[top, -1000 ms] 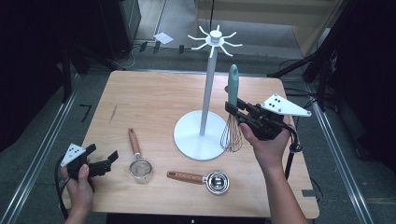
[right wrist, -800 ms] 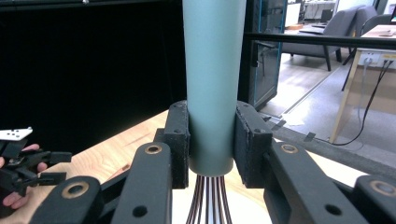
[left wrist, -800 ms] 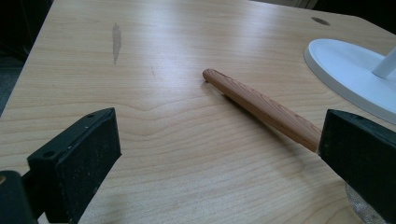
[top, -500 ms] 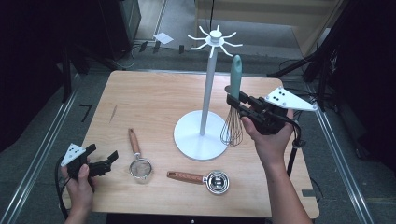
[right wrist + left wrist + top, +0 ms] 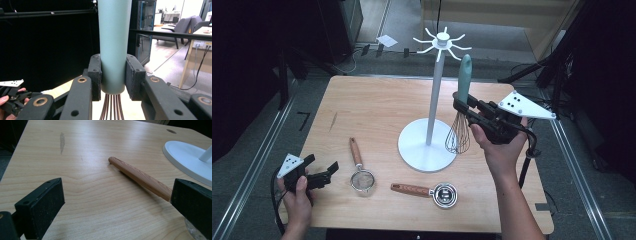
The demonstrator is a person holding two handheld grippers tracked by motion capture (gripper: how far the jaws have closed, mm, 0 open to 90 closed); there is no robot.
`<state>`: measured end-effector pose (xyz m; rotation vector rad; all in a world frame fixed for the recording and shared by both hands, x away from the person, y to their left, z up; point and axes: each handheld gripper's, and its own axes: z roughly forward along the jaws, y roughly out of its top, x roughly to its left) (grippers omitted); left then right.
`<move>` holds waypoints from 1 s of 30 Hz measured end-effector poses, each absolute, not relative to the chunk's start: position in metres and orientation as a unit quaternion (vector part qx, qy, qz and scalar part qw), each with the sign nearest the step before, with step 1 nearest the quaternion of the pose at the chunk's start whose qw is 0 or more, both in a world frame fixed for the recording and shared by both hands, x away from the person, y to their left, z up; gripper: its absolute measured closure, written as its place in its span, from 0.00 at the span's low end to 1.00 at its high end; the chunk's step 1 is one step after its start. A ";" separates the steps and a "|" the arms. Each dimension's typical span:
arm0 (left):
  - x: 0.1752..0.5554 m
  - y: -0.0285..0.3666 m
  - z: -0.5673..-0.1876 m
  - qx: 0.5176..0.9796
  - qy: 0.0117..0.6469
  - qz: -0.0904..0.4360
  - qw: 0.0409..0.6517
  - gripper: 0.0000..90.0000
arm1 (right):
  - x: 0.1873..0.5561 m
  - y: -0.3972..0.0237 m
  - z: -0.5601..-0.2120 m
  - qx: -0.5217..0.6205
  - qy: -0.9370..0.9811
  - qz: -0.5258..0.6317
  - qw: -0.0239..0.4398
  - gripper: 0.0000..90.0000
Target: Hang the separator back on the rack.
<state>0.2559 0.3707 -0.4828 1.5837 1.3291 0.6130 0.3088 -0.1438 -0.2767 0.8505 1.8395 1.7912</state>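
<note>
Gripping whisk (image 5: 460, 115) handle, right gripper (image 5: 460, 104); no readable writing.

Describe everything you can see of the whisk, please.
The whisk has a smooth, pale teal handle, plastic by its look, and a balloon of thin coppery wires. It stands upright, handle up and wires down, beside the white stand and to its right in the high view. The right gripper is shut on the handle's lower end, just above the wires. Whether the wires touch the table cannot be told.
</note>
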 end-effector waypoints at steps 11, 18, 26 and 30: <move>0.256 0.371 -0.483 0.647 0.543 0.251 0.473 0.00 | 0.310 -0.139 -0.273 0.301 0.670 0.645 0.210 0.79; 0.256 0.371 -0.483 0.647 0.543 0.250 0.474 0.00 | 0.313 -0.139 -0.274 0.302 0.673 0.643 0.205 0.79; 0.256 0.371 -0.483 0.647 0.544 0.250 0.473 0.00 | 0.315 -0.136 -0.274 0.302 0.673 0.644 0.201 0.79; 0.256 0.371 -0.483 0.647 0.543 0.250 0.473 0.00 | 0.316 -0.134 -0.275 0.302 0.675 0.643 0.200 0.79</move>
